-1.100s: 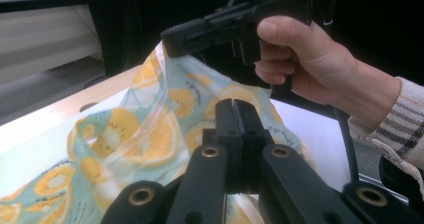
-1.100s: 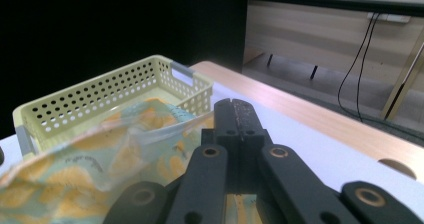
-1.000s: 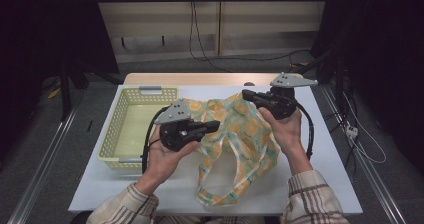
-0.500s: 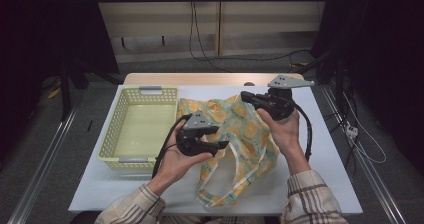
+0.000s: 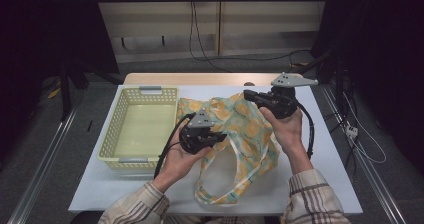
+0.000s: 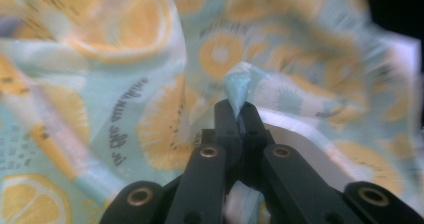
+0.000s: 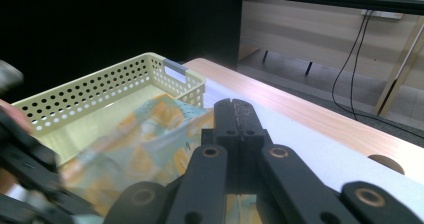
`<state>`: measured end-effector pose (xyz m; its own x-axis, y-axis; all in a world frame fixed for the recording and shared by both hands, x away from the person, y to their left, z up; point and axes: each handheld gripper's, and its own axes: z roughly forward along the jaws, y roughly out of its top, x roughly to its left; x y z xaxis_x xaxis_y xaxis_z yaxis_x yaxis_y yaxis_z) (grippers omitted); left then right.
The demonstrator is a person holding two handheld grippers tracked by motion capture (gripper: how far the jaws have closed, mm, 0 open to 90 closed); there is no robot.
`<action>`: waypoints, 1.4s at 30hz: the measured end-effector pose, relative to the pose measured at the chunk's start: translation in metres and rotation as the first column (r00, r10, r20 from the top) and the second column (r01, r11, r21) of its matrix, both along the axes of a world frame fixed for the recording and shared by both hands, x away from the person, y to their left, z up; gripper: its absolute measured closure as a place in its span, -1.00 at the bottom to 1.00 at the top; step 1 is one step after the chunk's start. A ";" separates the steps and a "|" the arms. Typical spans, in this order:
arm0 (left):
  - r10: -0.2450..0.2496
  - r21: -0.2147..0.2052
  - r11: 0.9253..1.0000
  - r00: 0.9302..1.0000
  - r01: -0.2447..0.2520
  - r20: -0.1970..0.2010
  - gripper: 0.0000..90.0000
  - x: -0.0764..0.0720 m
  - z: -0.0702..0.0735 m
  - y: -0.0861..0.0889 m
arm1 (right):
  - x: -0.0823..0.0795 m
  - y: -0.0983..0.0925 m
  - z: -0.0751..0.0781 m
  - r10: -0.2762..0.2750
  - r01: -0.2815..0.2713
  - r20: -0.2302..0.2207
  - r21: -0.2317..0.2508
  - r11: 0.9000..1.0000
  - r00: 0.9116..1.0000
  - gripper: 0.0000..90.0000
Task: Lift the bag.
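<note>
A cloth bag [image 5: 250, 134] printed with orange slices on pale teal lies crumpled in the middle of the white table, its looped handles toward the person. My left gripper [image 5: 220, 136] rests over the bag's left half. In the left gripper view its jaws [image 6: 239, 106] have just closed and pinch a raised fold of the cloth bag [image 6: 125, 84]. My right gripper [image 5: 247, 95] holds up the bag's far right edge. The right gripper view shows that gripper [image 7: 235, 104] shut, with the bag's cloth [image 7: 145, 134] hanging below and left of it.
A pale yellow perforated basket [image 5: 112, 134] stands on the left of the table, and its rim [image 7: 100, 79] is in the right gripper view too. The white table top [image 5: 330, 174] ends in a wooden strip at the back. Cables trail on the floor to the right.
My left gripper has moved right and slightly down from the bag's left edge onto the cloth, and now pinches a fold. The right gripper has stayed in place.
</note>
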<state>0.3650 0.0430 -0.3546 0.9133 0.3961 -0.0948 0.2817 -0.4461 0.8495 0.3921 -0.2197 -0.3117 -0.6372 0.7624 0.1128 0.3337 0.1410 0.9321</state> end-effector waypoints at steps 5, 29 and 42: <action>-0.012 -0.079 0.997 0.999 0.016 0.048 1.00 -0.008 0.028 0.007 | 0.004 -0.003 0.005 -0.015 0.015 0.013 0.019 1.000 1.000 1.00; 0.034 -0.255 0.967 0.984 0.012 0.175 1.00 0.003 0.119 0.033 | 0.035 -0.030 0.077 -0.098 0.096 0.114 0.021 0.995 0.989 1.00; 0.075 -0.137 0.989 0.994 -0.063 0.083 0.89 0.023 0.053 0.025 | 0.054 -0.029 0.027 -0.138 0.138 0.010 -0.005 0.990 0.990 1.00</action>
